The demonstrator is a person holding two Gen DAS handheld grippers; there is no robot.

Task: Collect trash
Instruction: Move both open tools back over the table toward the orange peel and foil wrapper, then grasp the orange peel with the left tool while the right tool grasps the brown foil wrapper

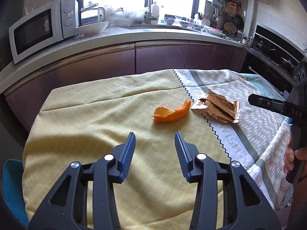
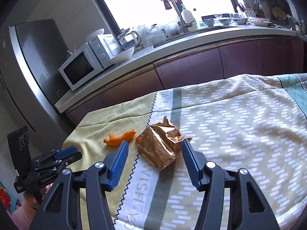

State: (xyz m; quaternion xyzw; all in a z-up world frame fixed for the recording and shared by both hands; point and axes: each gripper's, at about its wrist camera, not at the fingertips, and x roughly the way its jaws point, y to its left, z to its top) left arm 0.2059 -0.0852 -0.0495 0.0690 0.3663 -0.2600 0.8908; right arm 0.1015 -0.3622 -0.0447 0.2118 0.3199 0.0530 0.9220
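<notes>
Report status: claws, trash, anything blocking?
Left claw open, empty. Right claw open, straddling gold wrapper, not gripping. Orange peel beside wrapper on tablecloth. Nothing blocking.

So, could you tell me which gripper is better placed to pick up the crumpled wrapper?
The right gripper: its open jaws already flank the wrapper. The left gripper faces the orange peel instead.

I see two pieces of trash near the middle of both wrist views. The orange peel (image 1: 169, 112) is a curled strip, bright orange outside and pale inside, lying flat on the yellow cloth. Just right of it, nearly touching, lies the crumpled snack wrapper (image 1: 217, 108), shiny gold-brown foil, torn open and creased, lying across the zigzag seam onto the grey-patterned part.
</notes>
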